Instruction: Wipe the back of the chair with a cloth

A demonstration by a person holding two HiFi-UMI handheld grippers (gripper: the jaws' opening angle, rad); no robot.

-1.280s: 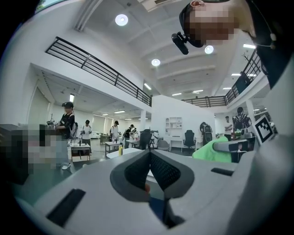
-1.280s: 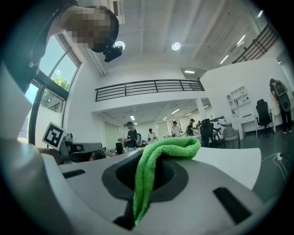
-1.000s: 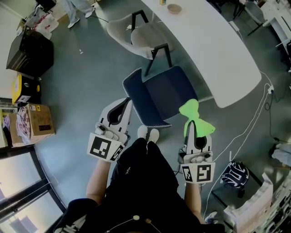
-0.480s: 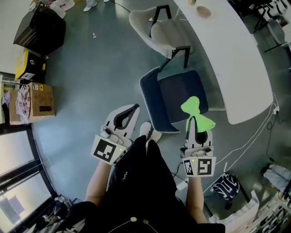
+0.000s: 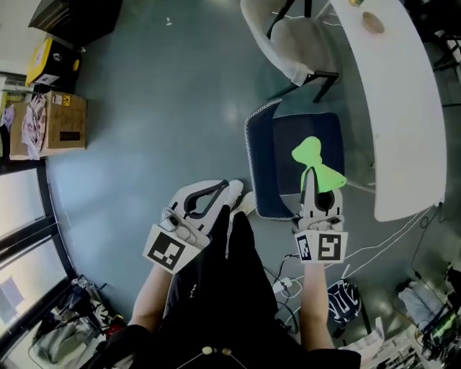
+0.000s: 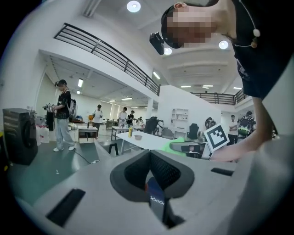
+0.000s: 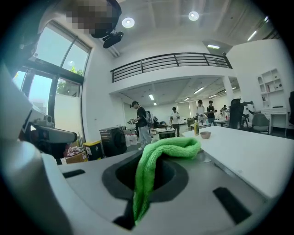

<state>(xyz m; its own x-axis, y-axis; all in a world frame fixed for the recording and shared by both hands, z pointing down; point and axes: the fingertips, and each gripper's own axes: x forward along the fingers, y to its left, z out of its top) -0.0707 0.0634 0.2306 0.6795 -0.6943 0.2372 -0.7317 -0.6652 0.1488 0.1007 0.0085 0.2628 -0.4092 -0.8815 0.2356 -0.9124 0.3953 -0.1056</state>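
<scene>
While the right gripper (image 5: 310,179) is clenched on a green cloth (image 5: 315,158), the head view shows that cloth fanning out past the jaw tips over the seat of a blue chair (image 5: 288,133). Whether the cloth touches the seat cannot be told. The chair's back (image 5: 259,166), edged with white stitching, is the strip on the seat's left side, just left of the cloth and clear of it.

From the right gripper view, the cloth (image 7: 154,170) rises out of the slit between the closed jaws and flops over toward the right, with the right gripper (image 7: 147,158) pinching its lower part.

Clenched on nothing, the left gripper (image 5: 220,189) lies left of the chair back, near the person's white shoe (image 5: 248,203). Its own view shows the left gripper (image 6: 150,158) with jaws meeting, and a slice of blue chair edge with white stitching visible through the gap below them.

Right of the chair runs a white table (image 5: 403,115) with a bowl (image 5: 373,22) on it. A white chair (image 5: 288,36) stands beyond, and a cardboard box (image 5: 61,124) sits on the floor far to the left.
</scene>
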